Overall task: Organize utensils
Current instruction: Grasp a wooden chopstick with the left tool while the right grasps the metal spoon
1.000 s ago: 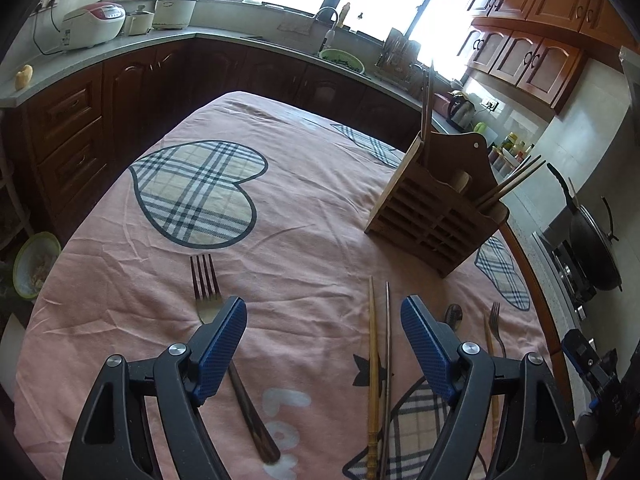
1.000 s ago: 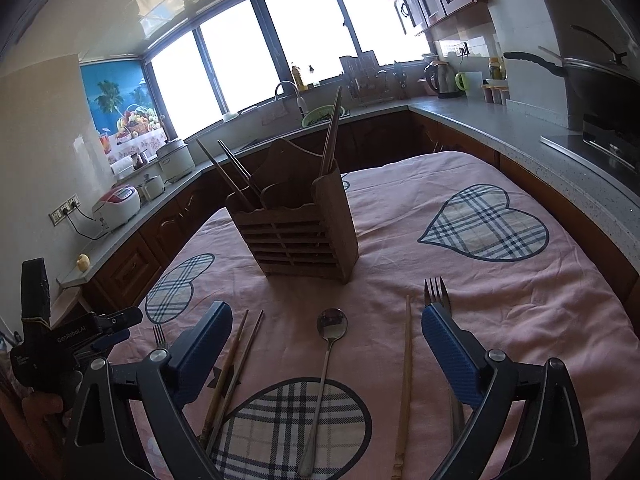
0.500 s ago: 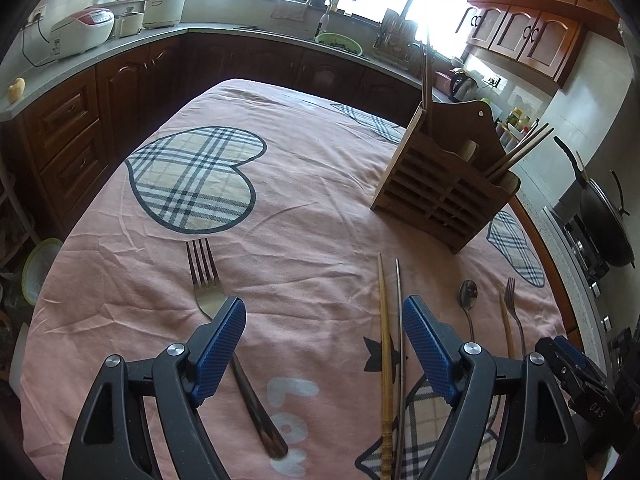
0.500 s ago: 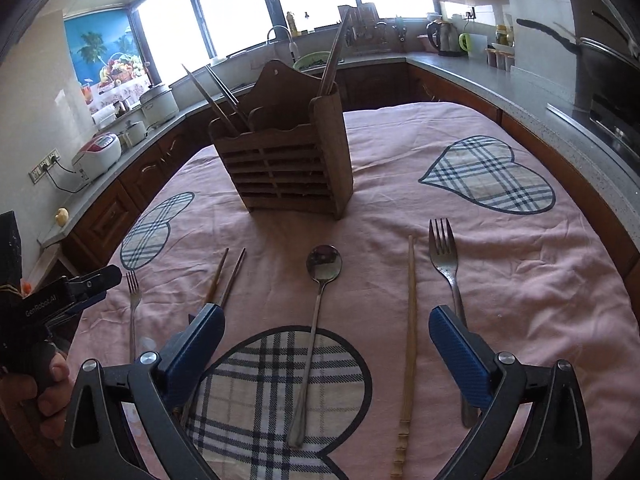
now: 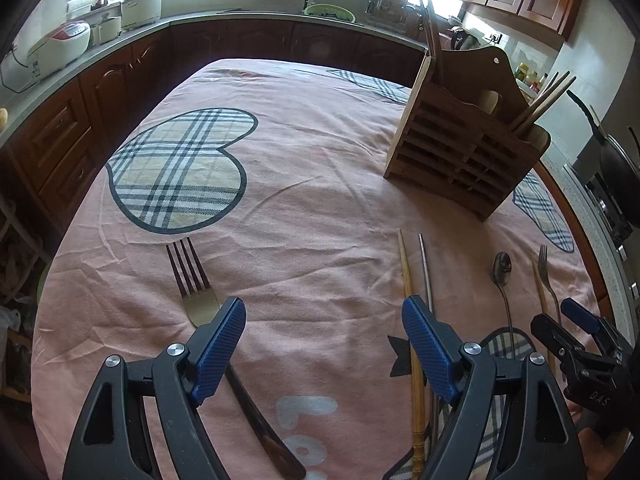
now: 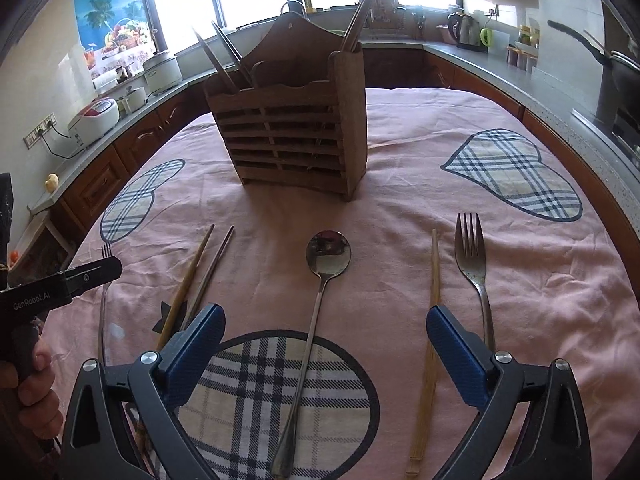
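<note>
A slatted wooden utensil holder [image 5: 464, 160] [image 6: 296, 144] stands on the pink tablecloth with chopsticks in it. My left gripper [image 5: 324, 320] is open and empty above the cloth. A dark-handled fork [image 5: 192, 280] lies by its left finger, and a bamboo chopstick [image 5: 408, 292] and a metal chopstick [image 5: 426, 276] lie by its right finger. My right gripper [image 6: 326, 328] is open and empty over a long spoon [image 6: 320, 292]. A bamboo chopstick [image 6: 432, 320] and a steel fork [image 6: 474, 268] lie to its right, two chopsticks [image 6: 200, 276] to its left.
The table's pink cloth [image 5: 312, 184] has plaid heart patches [image 5: 180, 168]. Dark wood cabinets and a grey counter [image 5: 80, 52] with rice cookers ring the table. A stove with a pan [image 5: 616, 168] is at the right. The left gripper's body [image 6: 60, 284] shows at the right wrist view's left edge.
Both grippers have tilted down and moved closer to the cloth. The utensils and holder look larger and nearer. Both stay open and empty.
</note>
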Available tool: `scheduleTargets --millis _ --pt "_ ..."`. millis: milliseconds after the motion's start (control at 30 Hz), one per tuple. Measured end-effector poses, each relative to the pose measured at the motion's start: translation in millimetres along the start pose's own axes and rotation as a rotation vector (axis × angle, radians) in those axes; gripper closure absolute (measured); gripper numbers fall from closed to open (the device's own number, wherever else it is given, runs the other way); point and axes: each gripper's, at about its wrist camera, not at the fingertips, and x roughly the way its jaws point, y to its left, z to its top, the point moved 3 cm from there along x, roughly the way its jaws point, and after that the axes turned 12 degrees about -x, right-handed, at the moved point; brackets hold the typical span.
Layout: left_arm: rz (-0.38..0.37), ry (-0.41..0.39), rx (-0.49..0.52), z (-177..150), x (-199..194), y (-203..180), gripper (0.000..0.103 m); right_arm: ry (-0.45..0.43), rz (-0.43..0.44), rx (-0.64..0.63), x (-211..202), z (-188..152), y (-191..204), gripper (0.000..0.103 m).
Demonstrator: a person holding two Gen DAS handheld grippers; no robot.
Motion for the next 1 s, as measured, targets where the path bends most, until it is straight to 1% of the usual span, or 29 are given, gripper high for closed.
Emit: scheduleTargets --millis 133,167,200,267,333,500,533,600,633,667,733,767,800,867,900,967,1000 --pt "0.013 0.012 0.033 10 15 -10 0.023 0.042 0.016 0.001 18 5 -3 0.013" --pt "0.020 0.017 0.046 12 20 -13 0.023 0.053 0.022 0.003 23 6 -3 0.019" --pt "0.026 0.020 0.058 15 25 -17 0.023 0.067 0.021 0.004 28 7 -4 0.022" --pt "0.034 0.032 0.083 19 36 -24 0.024 0.095 0.031 -0.001 38 7 -4 0.033" --pt "0.036 0.046 0.101 23 47 -31 0.024 0.107 0.036 -0.003 45 6 -4 0.038" --pt "0.037 0.062 0.141 28 64 -44 0.024 0.111 0.055 0.030 47 3 -10 0.035" --pt "0.037 0.066 0.143 29 67 -44 0.024 0.115 0.060 0.033 47 4 -10 0.033" --pt "0.037 0.077 0.145 30 74 -44 0.025 0.132 0.069 0.009 48 5 -6 0.020" --pt "0.034 0.083 0.144 30 77 -44 0.025 0.154 0.059 -0.015 50 5 -2 0.006" --pt "0.031 0.088 0.143 31 80 -43 0.025 0.190 0.045 -0.030 53 3 1 0.000" --pt "0.026 0.098 0.141 32 87 -41 0.026 0.243 -0.022 -0.079 57 3 9 0.000" --pt "0.023 0.104 0.139 32 89 -39 0.026 0.263 -0.047 -0.129 59 2 14 0.001" --pt "0.020 0.108 0.137 32 92 -39 0.026 0.251 -0.047 -0.143 58 1 14 0.000" --pt "0.013 0.105 0.145 34 93 -38 0.026 0.233 -0.012 -0.099 56 -1 5 0.000" --pt "0.009 0.107 0.147 34 93 -37 0.027 0.229 -0.008 -0.093 56 -2 2 0.000" --pt "0.002 0.108 0.149 35 93 -37 0.028 0.239 -0.039 -0.112 57 -3 -1 0.000" --pt "0.001 0.108 0.151 36 93 -37 0.030 0.249 -0.036 -0.113 57 -3 -2 0.000"
